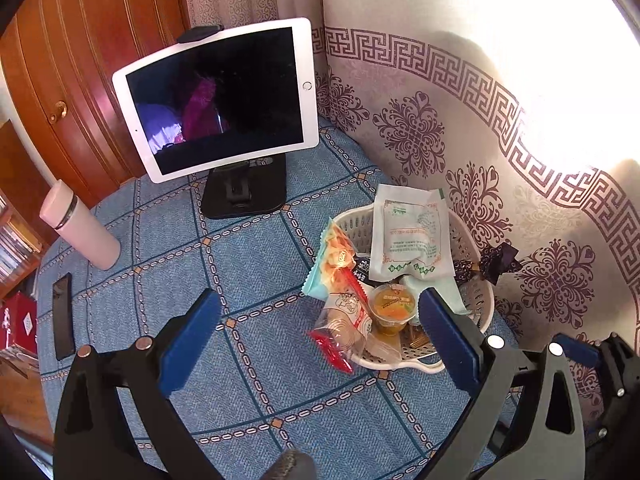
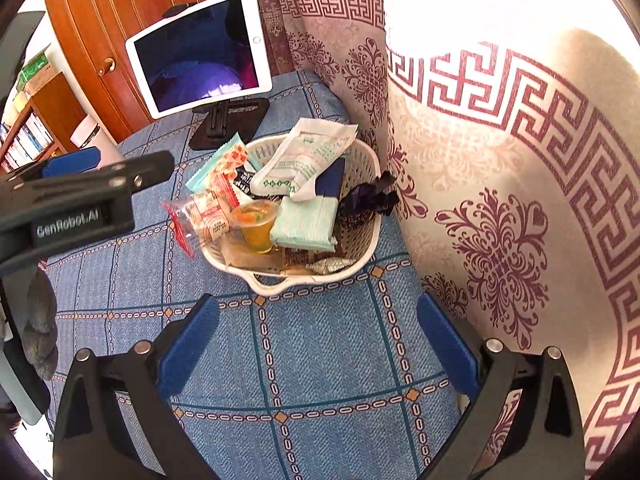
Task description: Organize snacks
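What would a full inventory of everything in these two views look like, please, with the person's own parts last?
basket: one, white, on the tablecloth beside the curtain, full of snacks
white-green pouch: one, on top, at the basket's back
jelly cup: one, orange, front of the basket
mint-green packet: one, beside the jelly cup
red-and-clear biscuit packet: one, overhanging the basket's left rim
tablet: one, white, on a black stand
flask: one, pink, far left
phone: one, black, flat near the table's left edge
tablecloth: one, blue checked
curtain: one, cream with maroon pattern
left tongs: blue pads, open, empty
right tongs: blue pads, open, empty
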The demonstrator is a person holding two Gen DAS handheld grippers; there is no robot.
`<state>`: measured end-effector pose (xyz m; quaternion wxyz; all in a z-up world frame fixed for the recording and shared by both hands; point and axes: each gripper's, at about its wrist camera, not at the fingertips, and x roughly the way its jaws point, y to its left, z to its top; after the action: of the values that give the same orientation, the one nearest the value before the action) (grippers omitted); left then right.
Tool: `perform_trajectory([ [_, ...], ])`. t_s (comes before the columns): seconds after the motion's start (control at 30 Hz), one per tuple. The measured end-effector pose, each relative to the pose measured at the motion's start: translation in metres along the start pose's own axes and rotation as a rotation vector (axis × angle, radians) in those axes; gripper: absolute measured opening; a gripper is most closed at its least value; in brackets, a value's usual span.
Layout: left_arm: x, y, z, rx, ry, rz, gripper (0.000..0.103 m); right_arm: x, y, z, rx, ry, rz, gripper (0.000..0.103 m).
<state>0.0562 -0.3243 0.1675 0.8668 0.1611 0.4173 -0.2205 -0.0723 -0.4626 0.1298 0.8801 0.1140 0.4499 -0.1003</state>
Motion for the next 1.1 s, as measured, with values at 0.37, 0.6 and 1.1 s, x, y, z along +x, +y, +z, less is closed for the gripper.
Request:
perform_trajectory([
  [0.37, -0.021, -0.011, -0.002, 0.112, -0.009, 0.231, 0.100, -0.005, 0.000, 0.019, -0.045, -0.046, -0.080, 0.098],
  [0.6, -0.022, -0.012, -0.005, 0.102, 0.011, 0.197, 0.100, 0.001, 0.002, 0.022, -0.081, -0.053, -0.112, 0.098],
  [1.1, 0.001, -0.007, -0.014, 0.081, 0.080, 0.225, 0.100, 0.016, 0.003, 0.026, -0.123, -0.057, -0.154, 0.098],
])
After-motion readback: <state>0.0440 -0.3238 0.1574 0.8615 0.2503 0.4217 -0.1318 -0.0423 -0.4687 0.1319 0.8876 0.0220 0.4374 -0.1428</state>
